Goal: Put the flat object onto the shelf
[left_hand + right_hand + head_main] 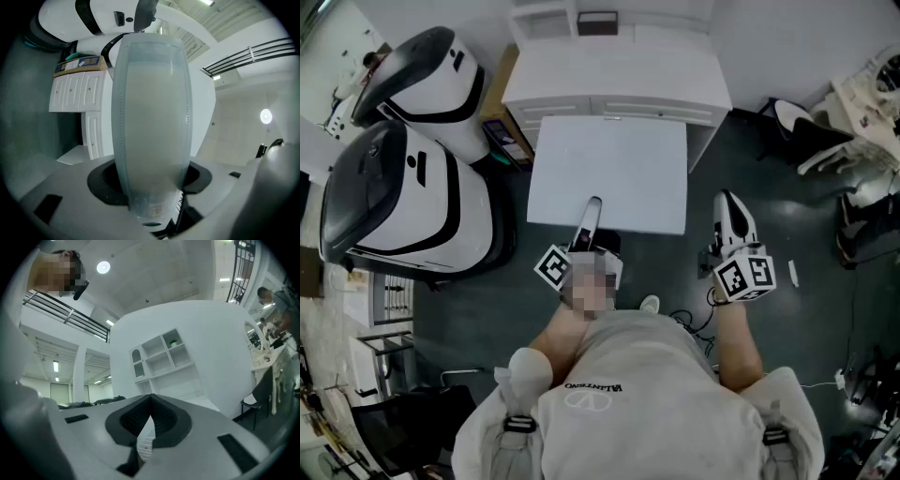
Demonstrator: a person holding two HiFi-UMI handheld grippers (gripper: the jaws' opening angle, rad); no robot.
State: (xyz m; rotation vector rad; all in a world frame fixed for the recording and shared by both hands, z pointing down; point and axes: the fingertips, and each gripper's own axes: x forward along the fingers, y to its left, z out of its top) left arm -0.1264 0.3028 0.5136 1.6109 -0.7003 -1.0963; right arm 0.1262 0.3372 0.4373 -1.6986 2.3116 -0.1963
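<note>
The right gripper (pixel 727 202) hung with its jaws together and empty. The left gripper (pixel 594 206) had its jaws clamped on the near edge of the white flat board (pixel 609 164), which was held out toward the white shelf (pixel 619 70).

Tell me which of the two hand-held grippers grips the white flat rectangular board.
The left gripper: its jaws clamp the near edge of the white flat rectangular board. The right gripper is apart from the board, jaws together on nothing.
</note>
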